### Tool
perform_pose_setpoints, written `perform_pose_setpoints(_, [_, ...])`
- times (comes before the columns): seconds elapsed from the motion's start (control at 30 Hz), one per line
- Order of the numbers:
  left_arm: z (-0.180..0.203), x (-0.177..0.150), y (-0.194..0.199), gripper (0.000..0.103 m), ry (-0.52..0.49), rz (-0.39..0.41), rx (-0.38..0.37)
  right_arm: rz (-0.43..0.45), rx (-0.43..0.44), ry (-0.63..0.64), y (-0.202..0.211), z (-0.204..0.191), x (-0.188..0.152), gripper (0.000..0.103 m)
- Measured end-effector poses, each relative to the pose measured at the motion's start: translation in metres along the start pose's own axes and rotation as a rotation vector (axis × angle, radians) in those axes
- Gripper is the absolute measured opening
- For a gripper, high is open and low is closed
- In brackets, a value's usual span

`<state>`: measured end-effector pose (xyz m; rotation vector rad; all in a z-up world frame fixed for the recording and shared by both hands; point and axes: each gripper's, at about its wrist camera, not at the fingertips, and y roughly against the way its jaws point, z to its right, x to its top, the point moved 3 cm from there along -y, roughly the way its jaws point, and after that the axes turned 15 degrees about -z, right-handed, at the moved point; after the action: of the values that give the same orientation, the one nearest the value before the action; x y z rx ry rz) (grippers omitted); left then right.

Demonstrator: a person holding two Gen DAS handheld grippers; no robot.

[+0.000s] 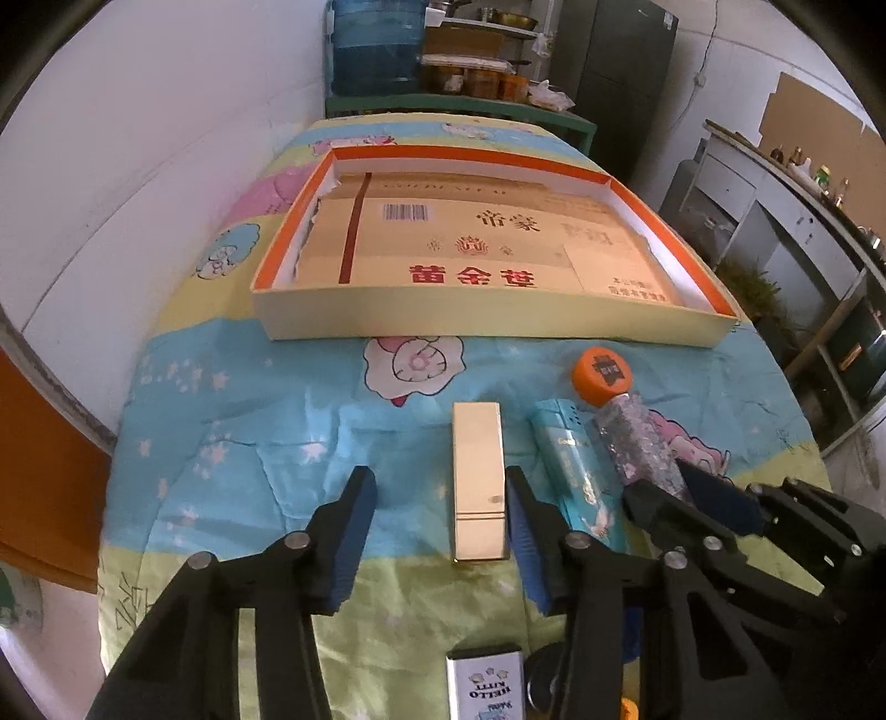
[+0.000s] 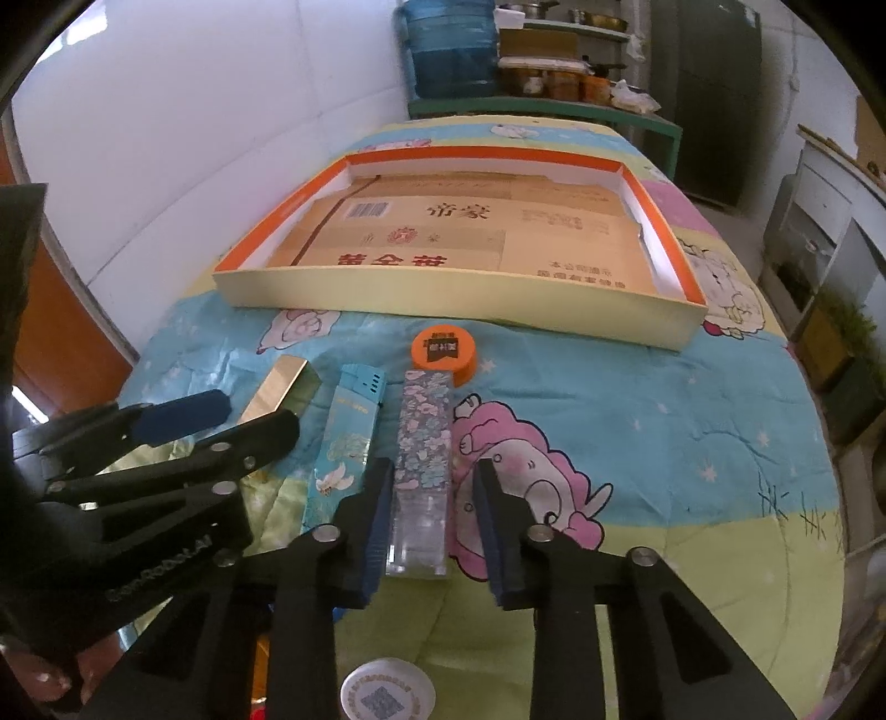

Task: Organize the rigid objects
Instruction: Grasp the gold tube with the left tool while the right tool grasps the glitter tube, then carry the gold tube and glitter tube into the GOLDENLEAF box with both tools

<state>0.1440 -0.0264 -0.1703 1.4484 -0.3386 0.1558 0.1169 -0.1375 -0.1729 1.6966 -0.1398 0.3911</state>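
A gold rectangular box lies on the cartoon bedspread between the fingers of my left gripper. Its right pad is at the box's side and its left pad stands well clear, so it is open. To the right lie a teal lighter-shaped box, a clear floral bar and an orange cap. My right gripper straddles the floral bar's near half. In the left wrist view its fingers pinch the bar. A shallow orange-rimmed tray lined with cardboard sits beyond.
A Hello Kitty tin and a white round lid lie under the grippers near the bed's front edge. The left gripper crowds close beside the right. A wall runs along the left; a shelf with a blue water jug stands behind.
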Motion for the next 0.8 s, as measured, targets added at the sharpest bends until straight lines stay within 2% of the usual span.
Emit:
perform_pose_setpoints(0.13, [-0.005,0.000,0.001,0.019,0.016,0.010,-0.030,0.003,0.009,0.005,0.001,0.000,-0.002,0.021])
perform_pose_setpoints(0.23, [-0.009,0.000,0.001,0.019,0.033,0.009,-0.058,0.005,0.038,-0.006,0.002,0.002,-0.002,0.021])
perform_pose_setpoints(0.37, [-0.008,-0.001,0.004,0.019,0.032,0.016,-0.055,0.009,0.049,-0.007,0.005,0.002,-0.005,0.021])
perform_pose_setpoints(0.8, [-0.009,-0.003,0.041,0.018,0.035,0.078,-0.069,0.065,0.049,-0.017,0.036,0.004,-0.003,0.020])
